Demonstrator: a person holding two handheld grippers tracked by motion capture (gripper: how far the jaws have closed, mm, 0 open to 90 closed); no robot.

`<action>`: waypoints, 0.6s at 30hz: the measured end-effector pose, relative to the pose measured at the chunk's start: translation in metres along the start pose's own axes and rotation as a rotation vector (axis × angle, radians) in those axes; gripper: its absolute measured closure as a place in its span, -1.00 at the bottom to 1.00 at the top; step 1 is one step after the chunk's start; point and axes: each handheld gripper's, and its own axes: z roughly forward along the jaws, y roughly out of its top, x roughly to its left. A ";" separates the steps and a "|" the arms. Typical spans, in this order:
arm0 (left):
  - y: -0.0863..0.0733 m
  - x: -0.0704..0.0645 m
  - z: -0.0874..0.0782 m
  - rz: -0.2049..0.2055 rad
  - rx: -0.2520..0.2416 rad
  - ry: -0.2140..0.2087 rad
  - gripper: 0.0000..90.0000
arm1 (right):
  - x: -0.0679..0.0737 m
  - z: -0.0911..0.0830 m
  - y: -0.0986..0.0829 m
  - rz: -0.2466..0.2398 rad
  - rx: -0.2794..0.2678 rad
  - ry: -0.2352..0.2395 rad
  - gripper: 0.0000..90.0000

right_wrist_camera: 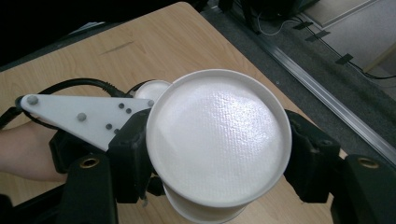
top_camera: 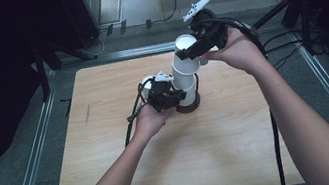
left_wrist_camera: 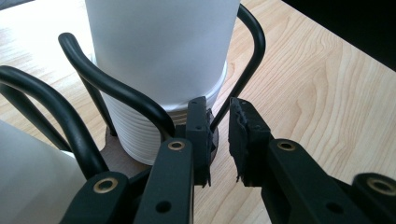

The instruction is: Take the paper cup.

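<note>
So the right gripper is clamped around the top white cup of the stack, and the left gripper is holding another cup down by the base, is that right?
Not quite. The right gripper is clamped around the top white cup, but the left gripper holds no cup: the left gripper view shows its jaws closing on a black wire of the wire holder around the cup stack, beside the base.

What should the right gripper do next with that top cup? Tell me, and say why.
Probably lift the top cup straight up, clear of the cup stack. The right gripper is clamped on both sides of that cup just under its rim, and the cup sits tilted off the stack's line. The left gripper sits low at the wire holder, seemingly to steady it.
</note>
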 end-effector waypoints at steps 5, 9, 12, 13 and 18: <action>0.000 0.000 0.000 0.000 0.002 0.001 0.71 | 0.001 -0.012 -0.006 0.009 -0.015 0.033 -0.25; 0.000 0.000 0.000 -0.002 -0.001 0.000 0.72 | 0.003 -0.016 -0.012 0.004 -0.018 0.037 -0.25; 0.000 0.000 0.000 0.000 0.001 -0.001 0.71 | 0.006 -0.016 -0.017 -0.013 0.000 0.038 -0.25; 0.000 -0.001 0.000 -0.001 0.000 -0.002 0.71 | 0.007 -0.016 -0.019 -0.016 0.001 0.043 -0.25; 0.000 0.000 0.000 -0.002 0.002 -0.005 0.69 | 0.010 -0.020 -0.033 -0.020 0.008 0.051 -0.25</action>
